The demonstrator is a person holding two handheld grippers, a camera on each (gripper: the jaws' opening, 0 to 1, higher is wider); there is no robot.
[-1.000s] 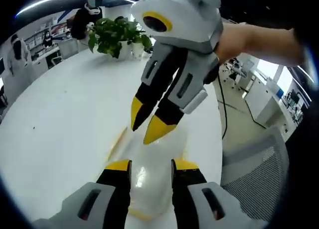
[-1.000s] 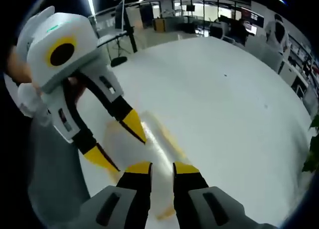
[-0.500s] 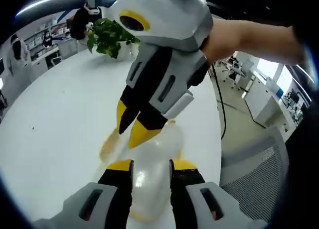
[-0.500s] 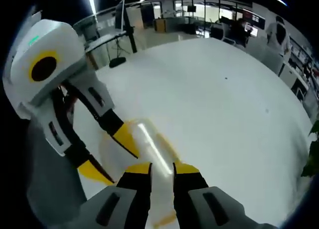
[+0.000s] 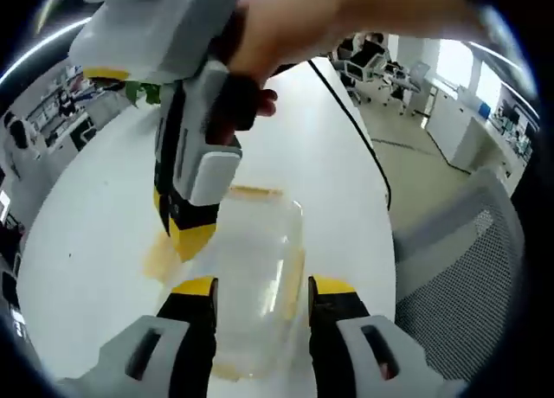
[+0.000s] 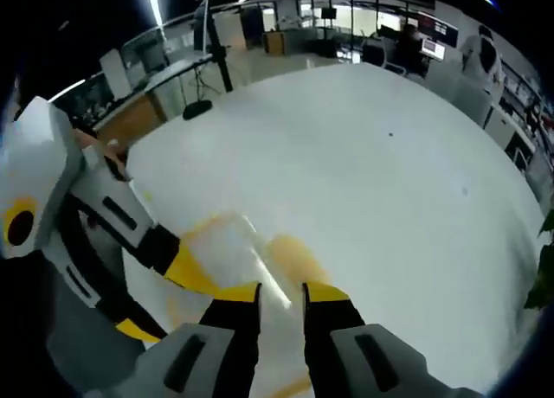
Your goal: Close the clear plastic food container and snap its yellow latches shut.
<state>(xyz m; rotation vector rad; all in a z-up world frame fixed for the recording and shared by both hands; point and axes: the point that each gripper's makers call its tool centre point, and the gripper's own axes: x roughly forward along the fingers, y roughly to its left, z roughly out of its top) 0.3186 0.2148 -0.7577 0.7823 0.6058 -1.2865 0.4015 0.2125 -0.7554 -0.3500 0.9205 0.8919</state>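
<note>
Clear plastic container [image 5: 255,277] on glossy white table [image 5: 104,208] | both grippers' fingers spread

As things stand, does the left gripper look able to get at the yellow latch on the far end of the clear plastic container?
Probably yes: the left gripper straddles the clear plastic container, and nothing covers the far yellow latch; the right gripper sits off to one side.

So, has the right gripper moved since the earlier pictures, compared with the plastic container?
Yes. In the left gripper view the right gripper has come down from above the container to its left edge, by the yellow latch.
</note>
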